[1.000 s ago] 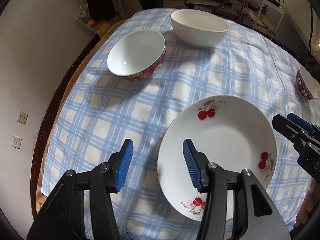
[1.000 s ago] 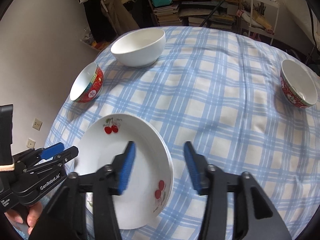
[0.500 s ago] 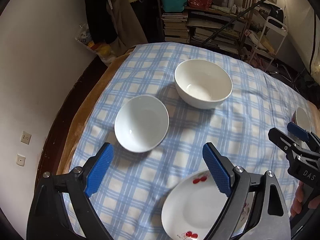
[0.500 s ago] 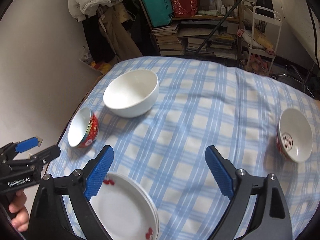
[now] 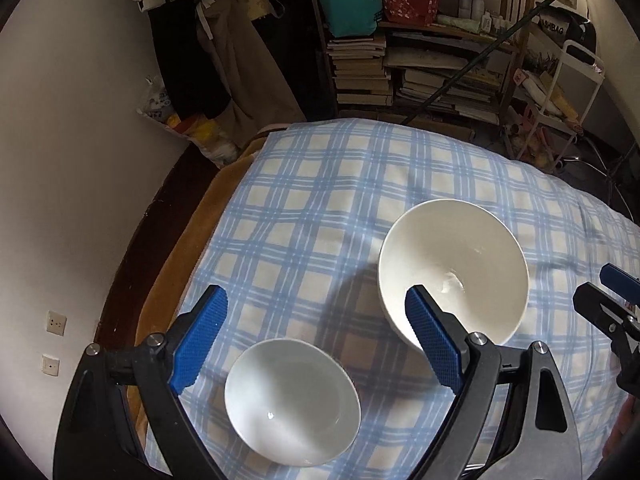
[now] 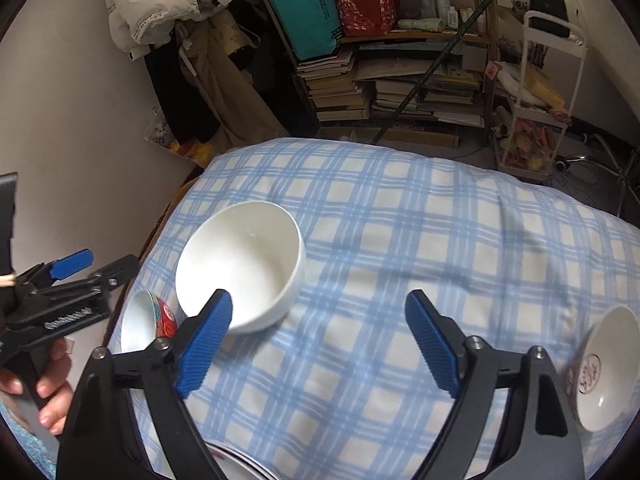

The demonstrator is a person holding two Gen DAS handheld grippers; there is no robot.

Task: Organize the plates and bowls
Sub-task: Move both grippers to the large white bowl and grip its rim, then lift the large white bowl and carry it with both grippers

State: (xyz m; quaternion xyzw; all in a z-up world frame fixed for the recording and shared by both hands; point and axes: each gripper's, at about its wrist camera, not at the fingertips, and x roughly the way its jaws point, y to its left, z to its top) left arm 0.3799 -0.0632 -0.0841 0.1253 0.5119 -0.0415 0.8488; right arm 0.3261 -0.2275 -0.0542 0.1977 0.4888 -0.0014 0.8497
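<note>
My left gripper [image 5: 316, 336] is open and hangs above the checked cloth. A small white bowl [image 5: 292, 402] lies under the gap between its fingers, untouched. A large white bowl [image 5: 452, 268] stands just past the right pad. In the right wrist view my right gripper [image 6: 320, 340] is open, its jaws closing slightly with only cloth between them. Its left pad overlaps the large white bowl [image 6: 240, 272] in the picture. The small bowl [image 6: 148, 320], red outside, sits left of that. Another red-patterned bowl [image 6: 604, 368] stands far right. The plates' rim [image 6: 240, 466] shows at the bottom edge.
The table [image 5: 320, 184] wears a blue checked cloth, and its left edge drops off next to a white wall. Shelves of books [image 6: 400, 88] and a white trolley [image 6: 540, 92] stand beyond the far edge. A hand [image 6: 52, 384] holds the left gripper [image 6: 72, 276] at left.
Both grippers opened wide, let go of the cherry plates and moved away from them toward the bowls. The plates stay near the front edge, now almost out of view.
</note>
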